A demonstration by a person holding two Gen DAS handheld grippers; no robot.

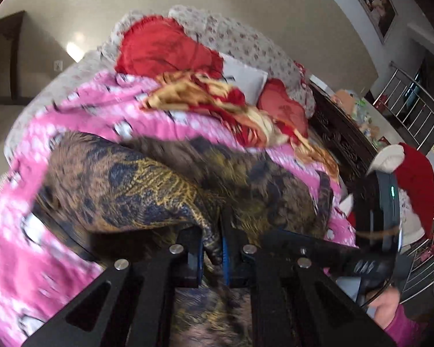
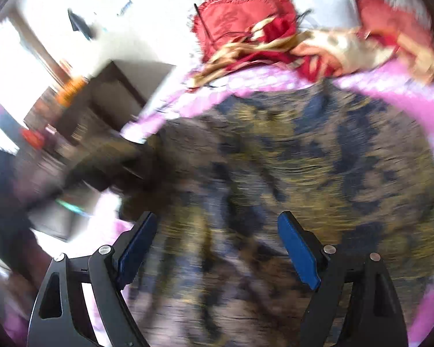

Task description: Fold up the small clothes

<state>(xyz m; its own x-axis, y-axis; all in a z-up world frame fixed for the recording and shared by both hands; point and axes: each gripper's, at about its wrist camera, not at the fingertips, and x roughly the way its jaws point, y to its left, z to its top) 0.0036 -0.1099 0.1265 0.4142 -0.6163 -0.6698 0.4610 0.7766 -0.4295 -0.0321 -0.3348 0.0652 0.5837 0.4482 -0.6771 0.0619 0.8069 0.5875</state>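
A dark brown, blue and gold patterned garment lies on the pink bedspread. My left gripper is shut on a bunched edge of this garment, which hangs lifted from the pinch. In the right wrist view the same garment fills the frame, heavily blurred. My right gripper stands open above it, blue pads wide apart with only cloth below them. The other hand's gripper body shows at the right of the left wrist view.
Red pillows and a red and gold crumpled cloth lie at the head of the bed. A dark carved bed frame and a metal rack stand on the right. A dark cabinet is left of the bed.
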